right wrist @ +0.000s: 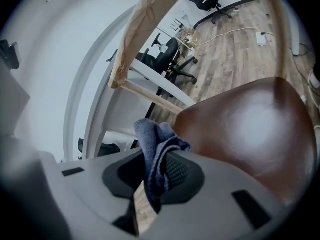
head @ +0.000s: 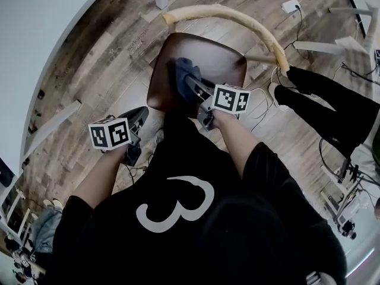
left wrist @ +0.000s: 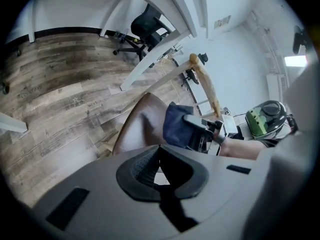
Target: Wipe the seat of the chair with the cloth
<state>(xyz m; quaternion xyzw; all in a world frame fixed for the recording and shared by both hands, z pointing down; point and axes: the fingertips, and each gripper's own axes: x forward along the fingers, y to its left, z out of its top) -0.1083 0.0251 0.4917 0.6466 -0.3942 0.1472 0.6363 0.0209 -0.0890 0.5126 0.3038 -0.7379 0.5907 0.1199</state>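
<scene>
Right jaws pinch bunched, bluish-looking cloth (right wrist: 152,140).

A black short-sleeved T-shirt (head: 178,171) is worn, marked on the front with a large white numeral 3 (head: 205,196). The left gripper (left wrist: 159,169) and the right gripper (right wrist: 155,176) are each topped by a white cube printed with black square markers, the left cube (head: 110,133) and the right cube (head: 231,98). The bodies under the cubes are dark. In the gripper views, a smooth grey housing with dark rectangular slots is shown, with black, finely ribbed jaw pads set into it.
</scene>
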